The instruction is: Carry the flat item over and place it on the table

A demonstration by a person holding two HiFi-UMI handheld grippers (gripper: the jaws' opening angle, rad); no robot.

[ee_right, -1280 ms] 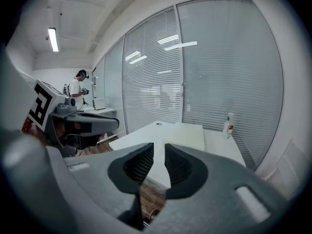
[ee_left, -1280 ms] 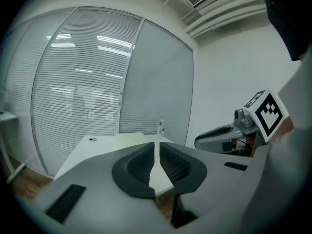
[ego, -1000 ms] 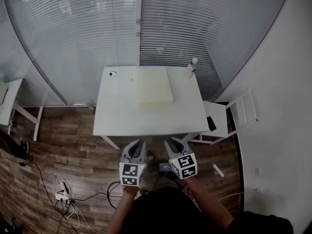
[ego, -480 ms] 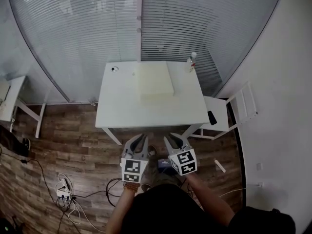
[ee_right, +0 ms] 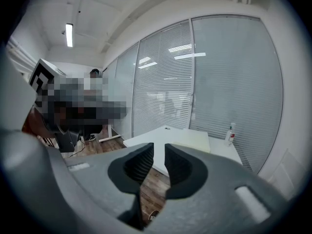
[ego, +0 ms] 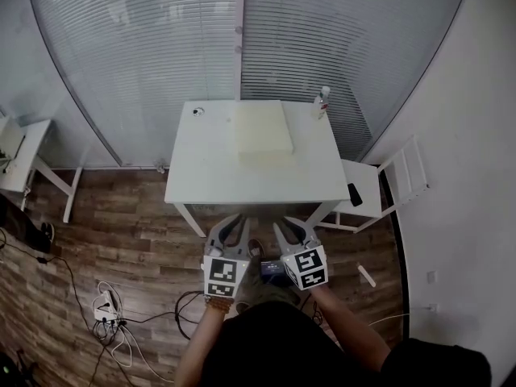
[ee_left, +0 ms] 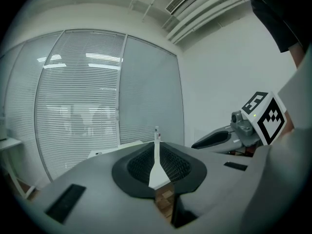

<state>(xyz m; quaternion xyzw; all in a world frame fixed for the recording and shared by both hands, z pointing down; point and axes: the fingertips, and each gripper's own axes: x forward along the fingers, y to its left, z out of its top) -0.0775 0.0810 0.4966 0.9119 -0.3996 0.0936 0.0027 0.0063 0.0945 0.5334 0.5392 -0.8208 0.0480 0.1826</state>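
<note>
Left gripper (ego: pixel 232 222): narrow slit, empty.
Right gripper (ego: pixel 289 226): small gap, empty.
Risk: cream flat square slab (ego: pixel 264 127) lies flush on white table (ego: pixel 201 176); narrow jaws could shove it.

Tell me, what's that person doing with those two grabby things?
A person stands on the wood floor facing a white table, holding the left gripper and the right gripper out in front. Both are empty, with jaws slightly apart. The flat cream slab lies on the table's far half, near a small bottle. Nothing is being carried right now.
</note>
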